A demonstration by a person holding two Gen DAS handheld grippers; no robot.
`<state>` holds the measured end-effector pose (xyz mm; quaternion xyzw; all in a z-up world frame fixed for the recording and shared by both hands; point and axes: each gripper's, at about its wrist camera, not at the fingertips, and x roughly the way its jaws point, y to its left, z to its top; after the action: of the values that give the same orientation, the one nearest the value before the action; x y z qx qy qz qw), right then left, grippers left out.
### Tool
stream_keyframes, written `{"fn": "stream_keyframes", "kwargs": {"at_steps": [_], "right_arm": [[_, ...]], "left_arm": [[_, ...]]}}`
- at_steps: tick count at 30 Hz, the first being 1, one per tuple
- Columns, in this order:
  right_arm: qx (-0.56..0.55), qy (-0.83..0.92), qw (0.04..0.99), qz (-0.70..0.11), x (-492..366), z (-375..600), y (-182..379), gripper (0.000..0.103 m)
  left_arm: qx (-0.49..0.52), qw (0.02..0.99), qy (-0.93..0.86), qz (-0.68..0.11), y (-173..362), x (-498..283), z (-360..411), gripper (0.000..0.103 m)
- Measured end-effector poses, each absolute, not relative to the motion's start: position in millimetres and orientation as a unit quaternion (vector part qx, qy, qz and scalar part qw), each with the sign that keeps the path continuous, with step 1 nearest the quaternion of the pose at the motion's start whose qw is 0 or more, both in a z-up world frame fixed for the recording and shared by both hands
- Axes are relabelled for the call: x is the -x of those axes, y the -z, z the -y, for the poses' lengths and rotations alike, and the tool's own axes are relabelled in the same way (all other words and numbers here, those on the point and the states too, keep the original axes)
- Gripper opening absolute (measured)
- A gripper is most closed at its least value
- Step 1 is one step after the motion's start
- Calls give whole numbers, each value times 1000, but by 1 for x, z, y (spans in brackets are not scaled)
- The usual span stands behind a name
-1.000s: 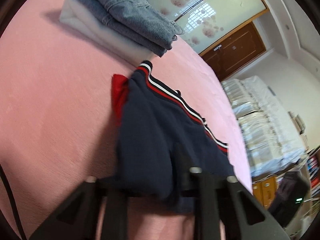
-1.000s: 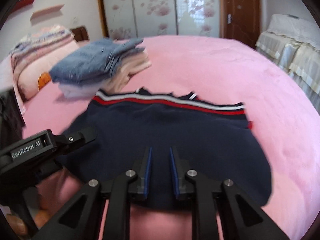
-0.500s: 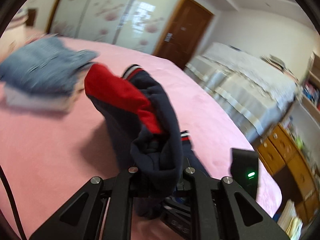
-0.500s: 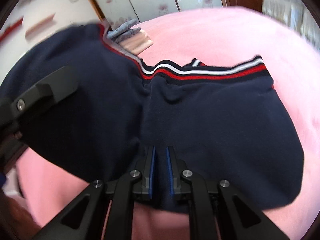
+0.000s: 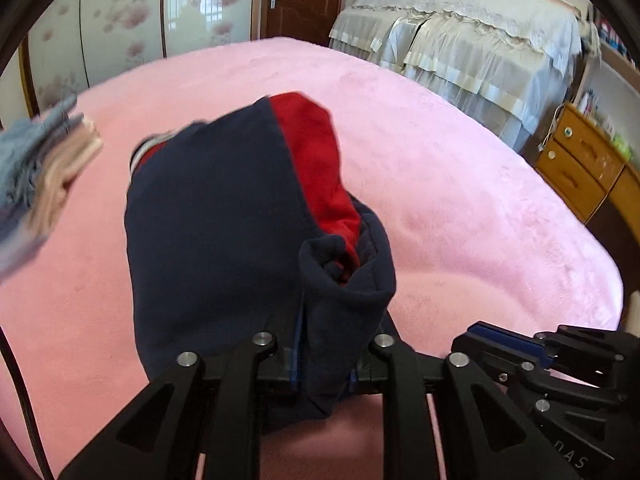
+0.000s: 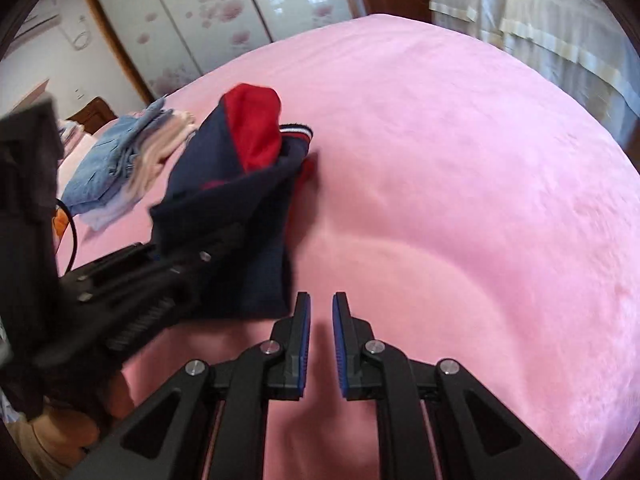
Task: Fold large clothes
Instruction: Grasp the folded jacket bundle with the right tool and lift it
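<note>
Since a second ago my right fingers (image 6: 320, 316) let go, now nearly closed on nothing; left fingers (image 5: 324, 356) (just loosening) pinch the navy garment (image 5: 216, 216), bunched beside the folded pile (image 6: 120, 160) on the bed (image 6: 440, 160).

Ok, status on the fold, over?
Left tool: jaws just easing open, navy garment bunched between them. Right tool nearly closed, empty, over pink bed. Folded stack beside garment, nothing blocking.
</note>
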<state>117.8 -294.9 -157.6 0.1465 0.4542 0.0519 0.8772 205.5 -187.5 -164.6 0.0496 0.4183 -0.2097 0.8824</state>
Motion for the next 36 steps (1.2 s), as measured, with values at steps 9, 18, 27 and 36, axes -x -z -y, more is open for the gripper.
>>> {"fn": "stream_keyframes", "kwargs": {"at_steps": [9,18,27,36], "right_arm": [[-175,-51,883,-432,-123,304,136,12],[-236,-99,876,-410,-145,296,102,64],[-222,-108,844,-476,-192,261,135,42],[-405,-254,777,-408,-193,285,162,17]], "left_arm": [[73,875,270,-396,107,-173,129,78],[116,877,133,-447,135,-189,51,80],[108,867,152,-462,150,-186,65,80],[143,870,147,-449,146,-185,52,80]]}}
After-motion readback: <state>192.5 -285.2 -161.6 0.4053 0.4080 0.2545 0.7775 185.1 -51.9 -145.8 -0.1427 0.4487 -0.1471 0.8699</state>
